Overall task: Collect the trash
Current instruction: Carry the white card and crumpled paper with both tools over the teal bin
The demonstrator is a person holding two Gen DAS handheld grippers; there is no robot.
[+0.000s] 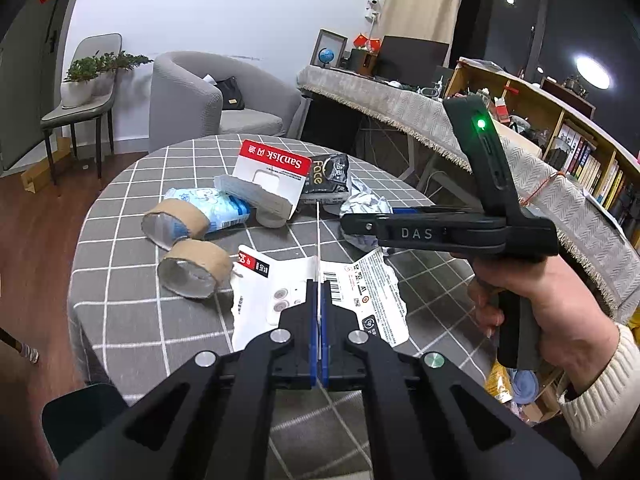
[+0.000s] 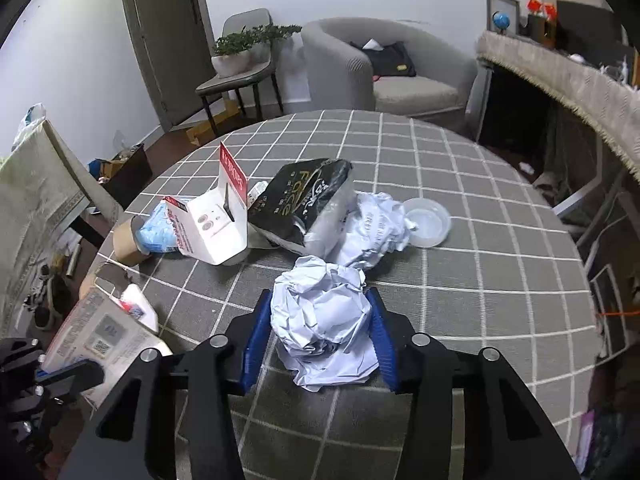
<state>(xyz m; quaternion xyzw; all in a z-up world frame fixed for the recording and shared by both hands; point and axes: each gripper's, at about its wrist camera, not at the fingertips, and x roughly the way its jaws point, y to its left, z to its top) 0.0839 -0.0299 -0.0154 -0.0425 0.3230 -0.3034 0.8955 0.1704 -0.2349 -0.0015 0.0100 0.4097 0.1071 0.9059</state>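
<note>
Trash lies on a round table with a grey checked cloth (image 1: 132, 320). My left gripper (image 1: 319, 300) is shut on the edge of a white SanDisk card package (image 1: 320, 284), held just above the cloth. My right gripper (image 2: 320, 320) is shut on a crumpled white paper ball (image 2: 324, 316); it also shows in the left wrist view (image 1: 360, 226). Beyond lie two cardboard tape rolls (image 1: 196, 270), a blue tissue pack (image 1: 208, 208), another SanDisk card (image 1: 272, 178), a black "Face" bag (image 2: 304, 204), a second paper wad (image 2: 376, 228) and a clear plastic lid (image 2: 428, 222).
A grey armchair (image 2: 392, 68) and a chair with potted plants (image 2: 240, 60) stand behind the table. A long cloth-covered desk (image 1: 400, 108) and bookshelf (image 1: 580, 152) run along the right. A chair back (image 2: 44, 176) and floor clutter are at the left.
</note>
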